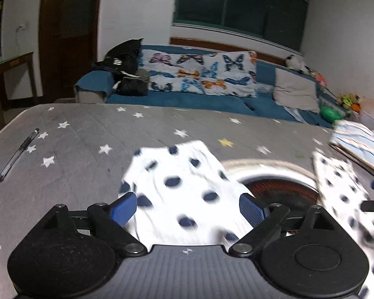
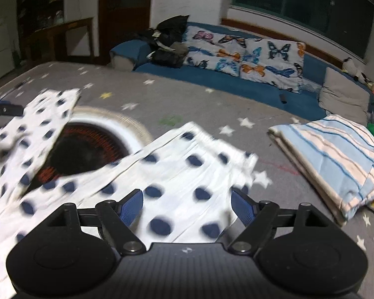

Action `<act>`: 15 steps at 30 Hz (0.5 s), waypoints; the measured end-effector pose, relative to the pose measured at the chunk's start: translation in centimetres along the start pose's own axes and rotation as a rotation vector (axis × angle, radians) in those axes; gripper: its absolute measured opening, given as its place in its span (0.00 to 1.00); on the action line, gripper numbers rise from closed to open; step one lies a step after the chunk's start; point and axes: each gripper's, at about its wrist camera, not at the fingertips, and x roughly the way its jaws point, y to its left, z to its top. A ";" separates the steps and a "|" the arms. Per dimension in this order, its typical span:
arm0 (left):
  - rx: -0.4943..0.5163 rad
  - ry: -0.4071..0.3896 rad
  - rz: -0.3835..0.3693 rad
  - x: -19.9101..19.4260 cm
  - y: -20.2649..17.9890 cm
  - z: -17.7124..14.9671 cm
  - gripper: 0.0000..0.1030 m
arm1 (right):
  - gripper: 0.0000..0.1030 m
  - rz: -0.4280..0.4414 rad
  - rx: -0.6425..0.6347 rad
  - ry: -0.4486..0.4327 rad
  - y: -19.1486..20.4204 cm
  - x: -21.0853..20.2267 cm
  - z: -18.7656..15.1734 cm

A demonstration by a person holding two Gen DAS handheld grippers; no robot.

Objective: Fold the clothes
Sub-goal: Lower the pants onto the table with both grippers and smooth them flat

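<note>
Left wrist fisheye is showing the left hand-held gripper (image 1: 188,205) with its blue pads spread wide, one leg of the white navy-dotted shorts (image 1: 184,189) lying between them and not pinched. The right hand-held gripper (image 2: 187,208) is standing the same way in its own view: pads apart, the other leg of the garment (image 2: 177,172) running between them toward 12 o'clock, with no pinch visible. Both legs are blurring, so the cloth or the cameras are moving.

The shorts are resting on the grey star-printed tabletop (image 1: 87,129) in a V, the two legs diverging. A round woven mat with a red-and-black centre (image 2: 87,144) is showing in the gap between them. A folded striped blanket (image 2: 336,159) is lying at 3 o'clock of the right leg, apart from it. A pen (image 1: 18,154) is lying at 9 o'clock on the tabletop, well clear.

Judged step: the garment is lying spread and not yet stacked on itself, so the scene is fitting either a release after laying it flat or an approach to take hold for a fold. The pictures are not settling which.

Either way, a fold is calling for each pair of pads to close on a single edge of its leg, then for the two legs to be brought together, edges aligned, over the mat.
</note>
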 end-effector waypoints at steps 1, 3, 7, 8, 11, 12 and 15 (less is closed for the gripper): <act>0.010 0.003 -0.011 -0.7 -0.3 -0.4 0.90 | 0.78 0.004 -0.007 0.001 0.3 -0.4 -0.2; 0.024 0.012 -0.027 -2.2 -0.9 -1.5 0.91 | 0.79 0.014 -0.021 0.003 1.0 -1.3 -0.7; 0.038 0.016 -0.064 -5.3 -2.1 -3.6 0.95 | 0.79 0.059 -0.058 0.002 3.3 -3.7 -2.6; 0.035 0.016 -0.072 -6.1 -2.3 -4.1 0.96 | 0.79 0.071 -0.067 0.000 3.9 -4.4 -3.1; 0.039 0.010 -0.105 -8.4 -2.9 -5.9 0.96 | 0.79 0.107 -0.091 -0.005 5.7 -6.4 -4.5; 0.053 0.004 -0.104 -9.3 -3.2 -6.6 0.96 | 0.80 0.119 -0.092 -0.007 6.2 -7.0 -5.0; 0.101 -0.021 -0.095 -11.8 -4.0 -8.6 0.96 | 0.80 0.151 -0.103 -0.015 7.9 -8.9 -6.5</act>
